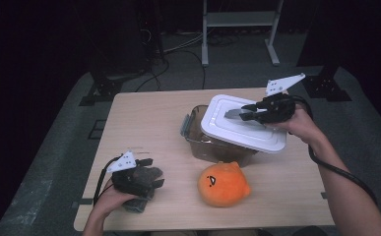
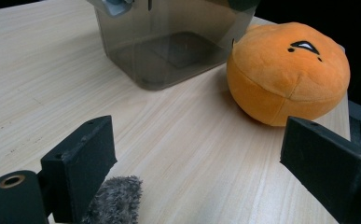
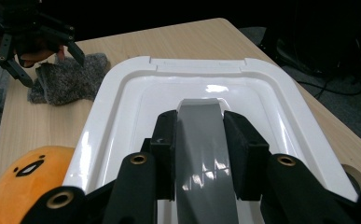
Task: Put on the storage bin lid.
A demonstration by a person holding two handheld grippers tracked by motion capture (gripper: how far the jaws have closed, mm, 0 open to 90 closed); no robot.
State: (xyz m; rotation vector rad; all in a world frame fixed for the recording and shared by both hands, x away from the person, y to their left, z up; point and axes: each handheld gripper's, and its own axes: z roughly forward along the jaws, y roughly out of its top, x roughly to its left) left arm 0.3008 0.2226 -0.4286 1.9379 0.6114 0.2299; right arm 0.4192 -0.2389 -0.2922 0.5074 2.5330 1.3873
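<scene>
Gripping the grey handle (image 3: 201, 154) of the white lid (image 1: 237, 130), my right gripper (image 1: 244, 114) has both black jaws pressed against the handle's sides; the right gripper view shows the strip pinched between them. From the high view I see the lid lying tilted across the top of the clear smoky container (image 1: 198, 140), skewed so that its near-left corner pokes out past the container's rim and the box's left end with the grey clasp (image 1: 185, 125) stays uncovered. The container sits a little right of centre on the wooden table (image 1: 143, 118).

Over on my left, the left gripper (image 1: 146, 169) rests low near the table's front-left corner with its jaws spread wide and nothing between the pads; the left gripper view shows bare wood in the gap. A grey fuzzy cloth (image 1: 146, 179) lies right under and beside that gripper, and I can see its tuft (image 2: 115, 200) poking up by one jaw.

The orange plush toy (image 1: 223, 183) sits on the table just in front of the container, close to its near wall, between my two hands. Its small black face markings point up and slightly left.
</scene>
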